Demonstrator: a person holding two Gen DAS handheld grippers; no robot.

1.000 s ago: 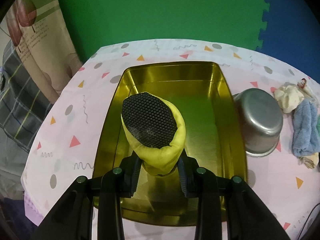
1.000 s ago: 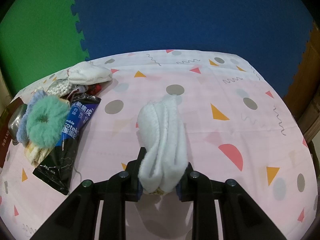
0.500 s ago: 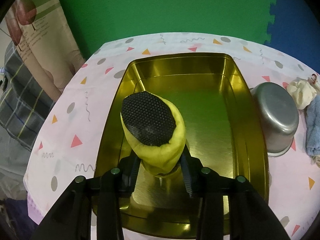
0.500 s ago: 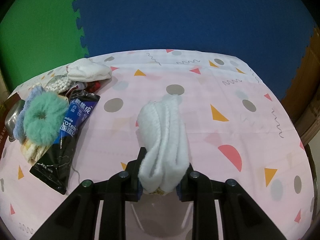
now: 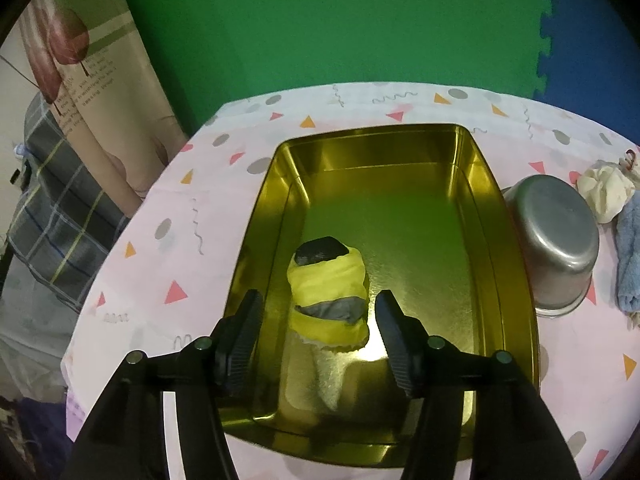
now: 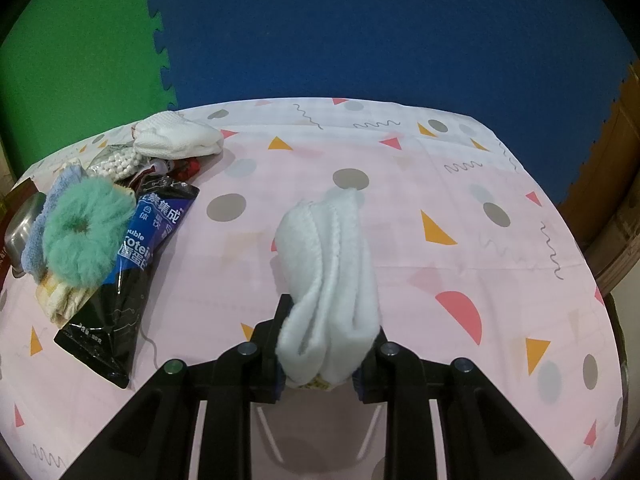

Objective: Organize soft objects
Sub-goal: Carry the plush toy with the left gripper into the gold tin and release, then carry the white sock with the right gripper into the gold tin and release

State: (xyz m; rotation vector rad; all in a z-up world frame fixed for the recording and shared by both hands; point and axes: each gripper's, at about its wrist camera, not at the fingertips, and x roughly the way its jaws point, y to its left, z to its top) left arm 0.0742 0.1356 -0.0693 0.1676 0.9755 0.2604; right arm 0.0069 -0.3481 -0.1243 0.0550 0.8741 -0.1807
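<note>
A yellow sock with black and grey patches (image 5: 328, 296) lies on the floor of the gold metal tray (image 5: 516, 264), near its front left. My left gripper (image 5: 320, 320) is open just above the tray, its fingers apart on either side of the sock and not touching it. My right gripper (image 6: 324, 360) is shut on a folded white towel (image 6: 332, 272) and holds it above the pink patterned tablecloth (image 6: 440, 184).
An upturned steel bowl (image 5: 556, 236) sits right of the tray, with a cream cloth (image 5: 604, 188) and blue cloth (image 5: 630, 252) beyond. At the right view's left lie a teal scrunchie (image 6: 86, 236), a black-blue packet (image 6: 132, 272) and a white sock (image 6: 176, 140).
My left gripper has opened and let go of the yellow sock, which now lies in the tray. My right gripper still holds the white towel, almost unmoved.
</note>
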